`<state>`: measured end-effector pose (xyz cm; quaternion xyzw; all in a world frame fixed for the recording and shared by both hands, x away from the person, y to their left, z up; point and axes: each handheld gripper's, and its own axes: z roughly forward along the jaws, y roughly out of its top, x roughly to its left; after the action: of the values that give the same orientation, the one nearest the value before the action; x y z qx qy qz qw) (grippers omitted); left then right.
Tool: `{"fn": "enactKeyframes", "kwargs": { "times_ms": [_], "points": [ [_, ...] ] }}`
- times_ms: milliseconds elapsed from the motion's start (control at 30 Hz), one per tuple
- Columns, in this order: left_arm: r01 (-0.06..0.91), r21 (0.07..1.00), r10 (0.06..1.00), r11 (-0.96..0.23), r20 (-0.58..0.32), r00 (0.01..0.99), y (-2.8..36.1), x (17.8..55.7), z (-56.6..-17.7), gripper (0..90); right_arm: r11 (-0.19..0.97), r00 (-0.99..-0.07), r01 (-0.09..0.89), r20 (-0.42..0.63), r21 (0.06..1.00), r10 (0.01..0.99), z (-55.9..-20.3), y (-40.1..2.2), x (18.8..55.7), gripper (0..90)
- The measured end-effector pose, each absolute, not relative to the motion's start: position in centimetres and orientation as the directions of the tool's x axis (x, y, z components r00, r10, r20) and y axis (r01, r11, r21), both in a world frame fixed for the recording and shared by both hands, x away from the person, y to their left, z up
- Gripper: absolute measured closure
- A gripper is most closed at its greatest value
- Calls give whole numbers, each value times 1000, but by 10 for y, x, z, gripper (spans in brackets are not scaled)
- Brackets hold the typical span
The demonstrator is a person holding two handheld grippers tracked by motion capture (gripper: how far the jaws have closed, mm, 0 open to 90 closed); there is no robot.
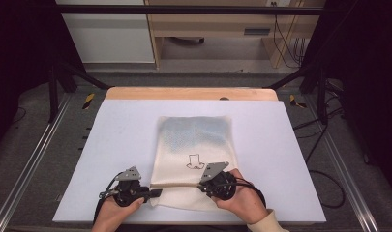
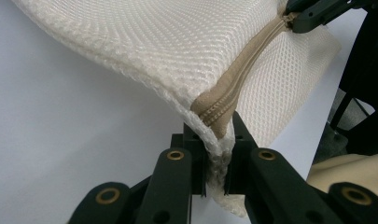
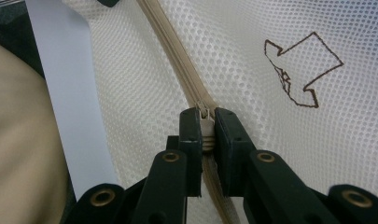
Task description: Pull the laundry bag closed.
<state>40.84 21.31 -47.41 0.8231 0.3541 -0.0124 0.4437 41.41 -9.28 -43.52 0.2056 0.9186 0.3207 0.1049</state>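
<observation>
Anchoring the near-left corner of the cream mesh zip bag (image 1: 193, 159), the left gripper (image 1: 155, 194) has its jaws clamped on the bag's seam at the end of the tan woven zipper tape (image 2: 233, 88), probably to keep the fabric taut. The bag lies flat on the pale blue table top (image 1: 116, 145), near its front edge. Further right, the right gripper (image 1: 201, 186) pinches the small zipper pull (image 3: 206, 122) between closed jaws, apparently ready to slide it along the tape.

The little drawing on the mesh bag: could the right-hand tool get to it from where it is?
Probably yes. The right gripper, shut on the zipper pull, sits just beside the drawing, with bare mesh bag between them; it would have to let go first.
</observation>
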Motion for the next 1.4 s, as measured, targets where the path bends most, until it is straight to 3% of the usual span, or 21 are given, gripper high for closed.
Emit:
{"fn": "enactKeyframes", "kwargs": {
  "times_ms": [1400],
  "points": [
    [591,723,575,-357,-329,749,214,408,-474,821,685,-871,343,-55,642,487,-438,-116,410,821]
  ]
}}
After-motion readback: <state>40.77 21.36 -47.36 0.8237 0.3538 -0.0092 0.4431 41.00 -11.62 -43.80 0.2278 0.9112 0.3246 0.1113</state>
